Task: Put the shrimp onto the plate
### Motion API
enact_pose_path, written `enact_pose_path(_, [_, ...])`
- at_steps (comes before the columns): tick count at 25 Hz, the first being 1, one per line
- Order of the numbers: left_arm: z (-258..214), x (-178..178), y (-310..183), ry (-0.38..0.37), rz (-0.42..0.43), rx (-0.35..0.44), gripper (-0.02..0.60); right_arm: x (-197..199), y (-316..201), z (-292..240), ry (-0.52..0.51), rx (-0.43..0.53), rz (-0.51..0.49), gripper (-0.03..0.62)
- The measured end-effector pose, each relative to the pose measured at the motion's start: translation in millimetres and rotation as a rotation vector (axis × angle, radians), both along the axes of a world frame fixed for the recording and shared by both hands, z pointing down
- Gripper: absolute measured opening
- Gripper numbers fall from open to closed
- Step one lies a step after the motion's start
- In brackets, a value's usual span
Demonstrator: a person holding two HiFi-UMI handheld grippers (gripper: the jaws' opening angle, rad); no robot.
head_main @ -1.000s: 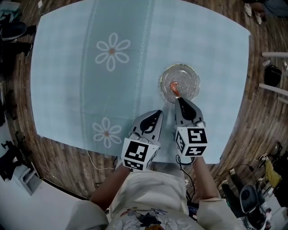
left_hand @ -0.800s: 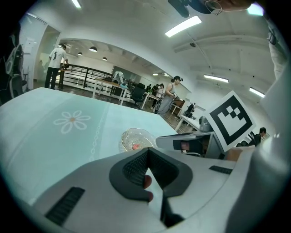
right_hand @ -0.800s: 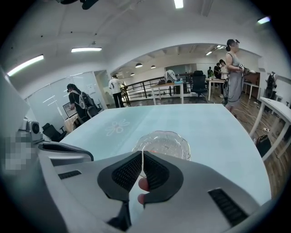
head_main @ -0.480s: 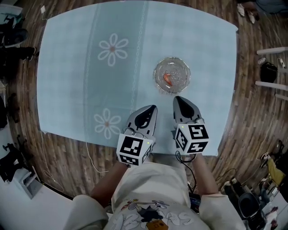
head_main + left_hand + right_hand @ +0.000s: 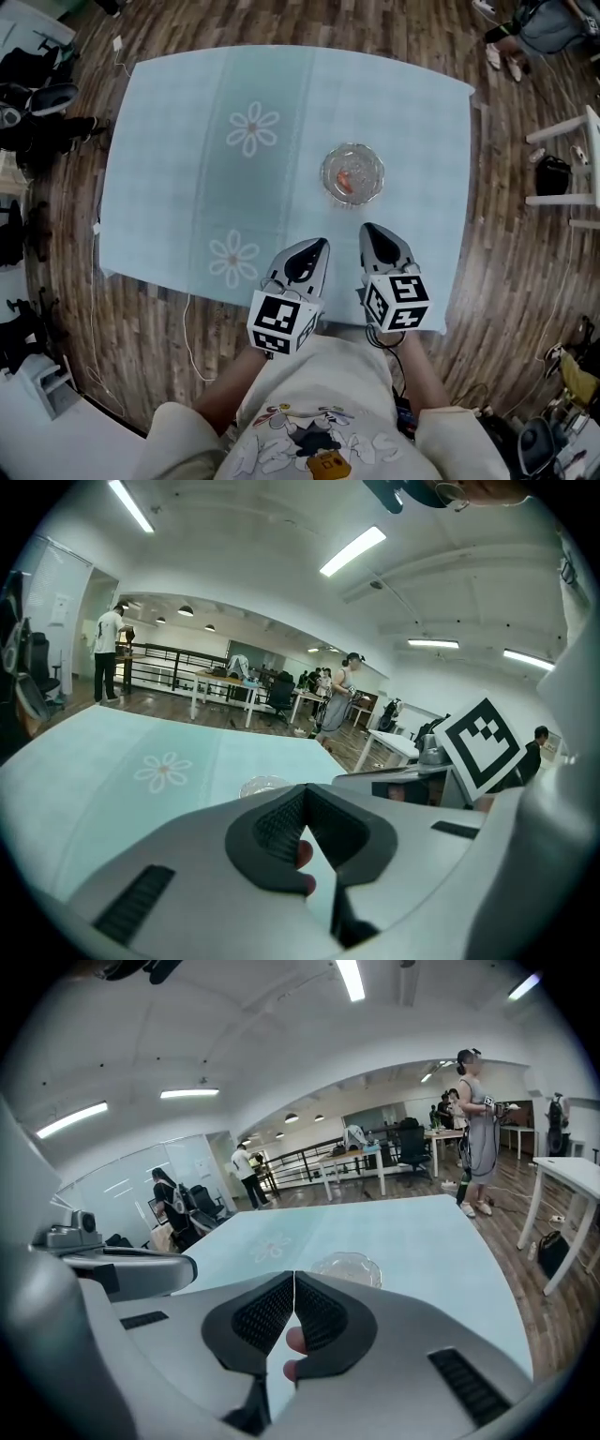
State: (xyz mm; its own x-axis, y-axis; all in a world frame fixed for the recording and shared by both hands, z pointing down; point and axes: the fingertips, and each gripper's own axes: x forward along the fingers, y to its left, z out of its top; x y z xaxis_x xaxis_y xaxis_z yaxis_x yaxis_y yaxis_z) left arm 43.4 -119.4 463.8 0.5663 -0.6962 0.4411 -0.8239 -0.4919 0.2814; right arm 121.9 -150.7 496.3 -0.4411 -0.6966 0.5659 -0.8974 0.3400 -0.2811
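An orange shrimp point(image 5: 347, 177) lies inside the clear glass plate point(image 5: 353, 174) on the pale blue tablecloth, right of centre in the head view. The plate point(image 5: 347, 1265) also shows beyond the jaws in the right gripper view, and the plate point(image 5: 263, 785) shows in the left gripper view. My left gripper point(image 5: 314, 246) and right gripper point(image 5: 367, 230) are side by side near the table's front edge, well short of the plate. Both are shut with nothing between their tips.
The tablecloth point(image 5: 187, 187) carries two white daisy prints point(image 5: 253, 128). Wood floor surrounds the table. A white stool point(image 5: 572, 169) and a dark bag point(image 5: 551, 174) stand to the right, black gear point(image 5: 37, 84) to the left. People stand at far desks point(image 5: 473, 1129).
Both grippers have drawn back from the plate toward the front edge. The right gripper's tip was at the shrimp on the plate; now the shrimp lies alone there. The head view has risen.
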Motion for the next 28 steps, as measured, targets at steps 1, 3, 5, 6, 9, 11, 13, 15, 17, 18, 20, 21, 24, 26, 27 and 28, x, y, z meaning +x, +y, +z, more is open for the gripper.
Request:
enact_pose_path(1, [-4.9, -1.2, 4.7, -0.005, -0.005, 0.003, 0.008, 0.4, 5.5, -6.3, -0.010, 0.004, -0.003, 0.026])
enact_pose_path(3, [-15.8, -4.5, 14.4, -0.013, -0.018, 0.013, 0.008, 2.5, 17.4, -17.1, -0.026, 0.010, -0.006, 0.025])
enact_pose_path(5, [-27.9, -7.9, 25.4, -0.022, -0.028, 0.034, 0.008, 5.5, 29.8, -26.6, -0.040, 0.022, -0.007, 0.025])
enact_pose_path(6, [-33.2, -9.6, 31.8, -0.025, -0.032, 0.045, 0.008, 6.7, 36.5, -30.7, -0.049, 0.028, -0.009, 0.025])
enact_pose_path(9, [-43.8, -14.6, 48.9, -0.036, -0.034, 0.062, 0.008, 4.8, 53.9, -42.8, -0.085, 0.030, -0.037, 0.025])
enact_pose_path(11, [-45.4, -16.2, 56.5, -0.040, -0.029, 0.054, 0.008, 0.6, 62.4, -51.0, -0.124, 0.007, -0.066, 0.025])
enact_pose_path(13, [-45.8, -15.9, 64.4, -0.035, -0.027, 0.041, 0.008, 0.9, 69.8, -58.7, -0.145, 0.000, -0.073, 0.025])
enact_pose_path(15, [-50.6, -15.8, 71.2, -0.021, -0.016, 0.033, 0.008, 3.3, 74.9, -64.6, -0.147, 0.009, -0.065, 0.025])
enact_pose_path(17, [-60.5, -17.5, 74.3, -0.002, 0.001, 0.039, 0.008, 2.6, 78.0, -70.7, -0.168, 0.011, -0.051, 0.025])
enact_pose_path(18, [-65.9, -18.8, 74.8, 0.012, 0.006, 0.043, 0.008, 1.4, 79.1, -74.2, -0.181, 0.011, -0.043, 0.025])
enact_pose_path(20, [-74.8, -20.0, 76.1, 0.037, 0.017, 0.051, 0.008, -1.2, 81.5, -81.4, -0.202, 0.010, -0.036, 0.025])
enact_pose_path(21, [-78.5, -18.8, 77.4, 0.042, 0.028, 0.056, 0.008, -1.8, 83.6, -84.5, -0.208, 0.009, -0.033, 0.025])
enact_pose_path(24, [-88.2, -10.1, 85.1, 0.050, 0.091, 0.054, 0.008, 0.0, 96.4, -93.7, -0.212, 0.007, -0.010, 0.025])
enact_pose_path(26, [-96.0, -7.3, 93.2, 0.052, 0.137, 0.053, 0.008, -2.6, 106.2, -102.6, -0.202, 0.017, 0.003, 0.025])
enact_pose_path(27, [-99.5, -7.3, 97.8, 0.051, 0.159, 0.057, 0.008, -5.2, 110.4, -107.4, -0.192, 0.028, 0.007, 0.025])
enact_pose_path(28, [-102.0, -8.0, 102.6, 0.052, 0.179, 0.059, 0.008, -8.5, 114.0, -111.8, -0.180, 0.041, 0.010, 0.025])
